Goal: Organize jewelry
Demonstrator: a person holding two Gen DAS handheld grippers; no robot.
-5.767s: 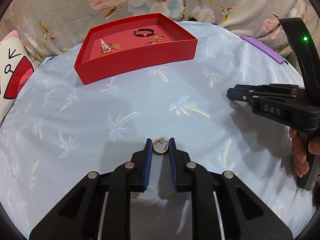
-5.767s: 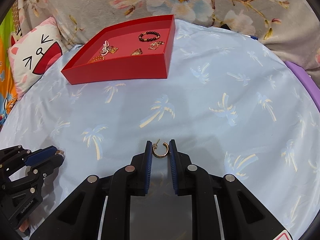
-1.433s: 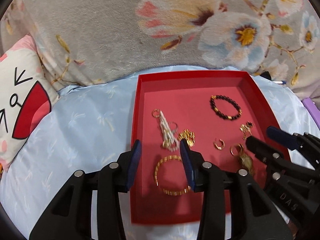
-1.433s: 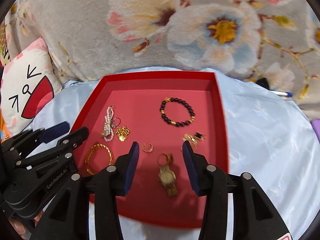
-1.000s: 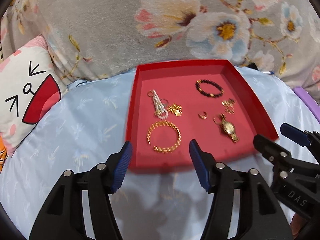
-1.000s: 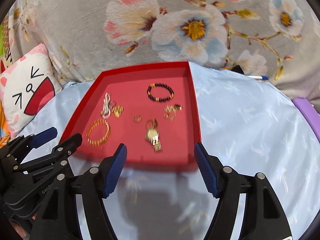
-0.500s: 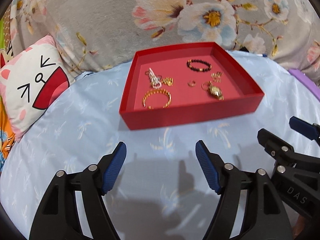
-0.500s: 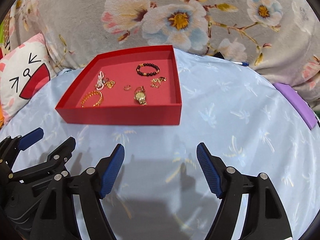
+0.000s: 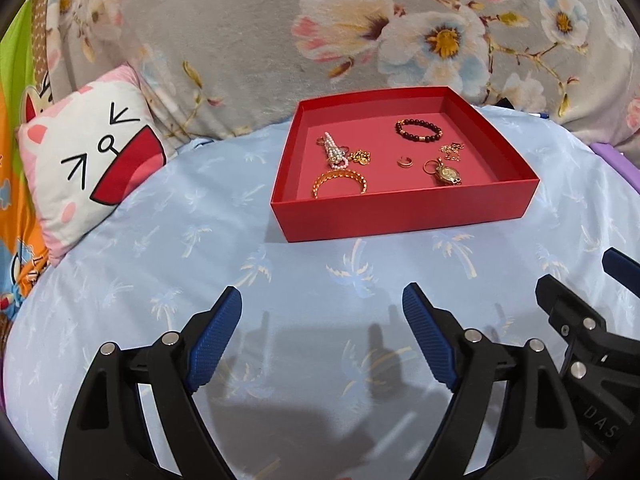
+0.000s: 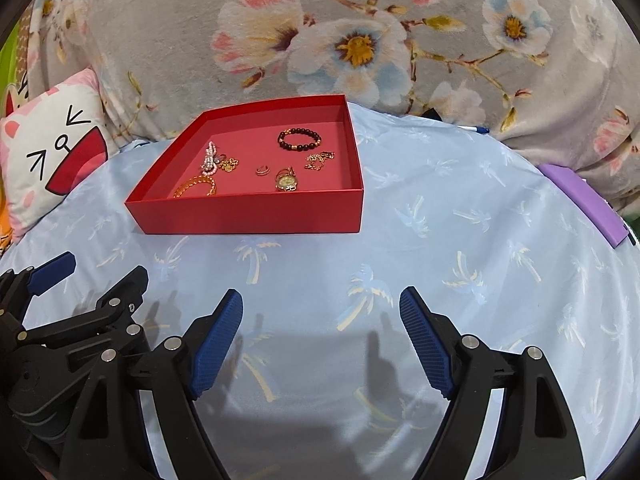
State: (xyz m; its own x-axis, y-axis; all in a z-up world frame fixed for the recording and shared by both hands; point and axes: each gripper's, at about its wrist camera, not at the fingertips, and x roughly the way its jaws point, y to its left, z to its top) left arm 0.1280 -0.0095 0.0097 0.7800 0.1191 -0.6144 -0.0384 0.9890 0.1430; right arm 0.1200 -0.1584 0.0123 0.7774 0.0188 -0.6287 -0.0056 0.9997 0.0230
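Note:
A red tray point(image 9: 400, 216) point(image 10: 248, 216) sits on the blue palm-print sheet. In it lie a dark bead bracelet point(image 9: 418, 129) point(image 10: 299, 139), a gold bangle point(image 9: 339, 181) point(image 10: 195, 186), a pearl piece point(image 9: 335, 153) point(image 10: 210, 159), a small gold hoop point(image 9: 404, 161) point(image 10: 262, 169), a gold watch point(image 9: 448, 174) point(image 10: 286, 182) and a gold chain point(image 9: 451, 149) point(image 10: 319, 160). My left gripper point(image 9: 322, 312) is open and empty, well in front of the tray. My right gripper point(image 10: 320, 312) is open and empty too; it also shows at the right of the left wrist view point(image 9: 580, 304).
A cat-face pillow point(image 9: 88, 160) point(image 10: 48, 148) lies at the left. A grey floral blanket point(image 9: 360, 32) rises behind the tray. A purple flat object point(image 10: 584, 204) lies at the right edge. The left gripper shows at lower left of the right wrist view point(image 10: 80, 292).
Both grippers, which held gold hoop earrings earlier, are now open and empty. They have pulled back from over the tray, which now lies farther off.

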